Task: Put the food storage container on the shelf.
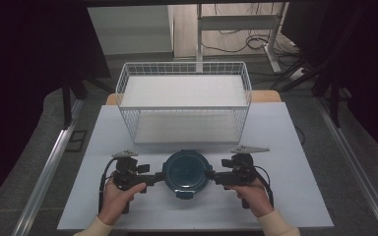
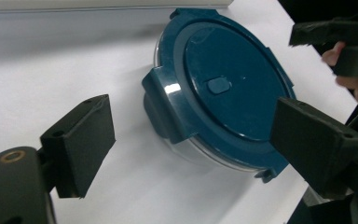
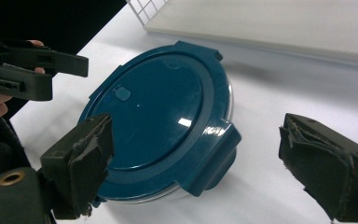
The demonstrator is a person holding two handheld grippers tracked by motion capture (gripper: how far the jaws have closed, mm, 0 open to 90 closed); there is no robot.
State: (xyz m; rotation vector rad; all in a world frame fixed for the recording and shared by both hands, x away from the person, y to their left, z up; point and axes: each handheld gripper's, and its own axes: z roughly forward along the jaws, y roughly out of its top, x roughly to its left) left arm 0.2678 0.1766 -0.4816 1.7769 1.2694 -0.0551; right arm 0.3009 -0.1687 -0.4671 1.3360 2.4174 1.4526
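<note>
A round clear container with a dark blue clip-on lid (image 1: 185, 173) sits on the white table, near its front edge. My left gripper (image 1: 160, 178) is at its left side and my right gripper (image 1: 210, 174) at its right, both pointing inward at the lid. In the left gripper view the jaws (image 2: 191, 135) stand wide apart around the lid's side latch (image 2: 165, 105), with nothing pressed. In the right gripper view the jaws (image 3: 200, 149) likewise stand open around the opposite latch (image 3: 214, 154).
A white wire basket (image 1: 128, 78) with two shelves stands just behind the container at the table's back. Bare white tabletop (image 1: 295, 167) lies on both sides of the hands. Dark curtains and a desk frame are beyond the table.
</note>
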